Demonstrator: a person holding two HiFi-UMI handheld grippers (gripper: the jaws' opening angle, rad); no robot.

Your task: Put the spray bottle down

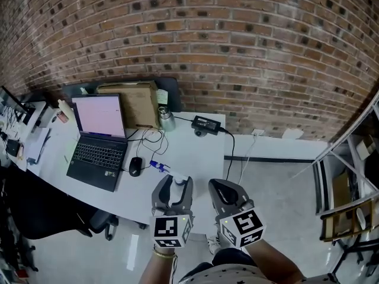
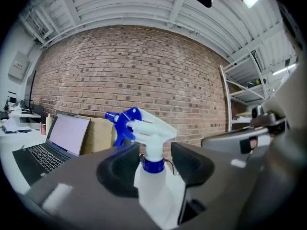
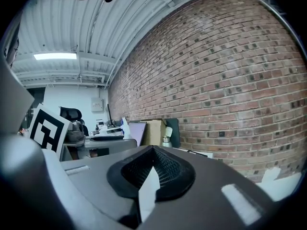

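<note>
A white spray bottle (image 1: 179, 180) with a blue trigger head stands upright near the front edge of the white table (image 1: 198, 152). My left gripper (image 1: 173, 186) is around its neck. In the left gripper view the bottle (image 2: 152, 188) rises between the two dark pads (image 2: 123, 169); a gap shows at the right pad, so the left gripper (image 2: 154, 164) is open around it. My right gripper (image 1: 218, 188) hovers just right of the bottle, off the table's corner. In its own view the right gripper (image 3: 153, 169) has its pads together, with nothing held.
On the table are an open laptop (image 1: 98, 141), a black mouse (image 1: 135, 166), a cardboard box (image 1: 133, 102), a steel cup (image 1: 167, 119) and a power adapter (image 1: 207, 123) with cables. A black chair (image 1: 35, 209) stands front left, metal shelving (image 1: 349, 194) at right. A brick wall is behind.
</note>
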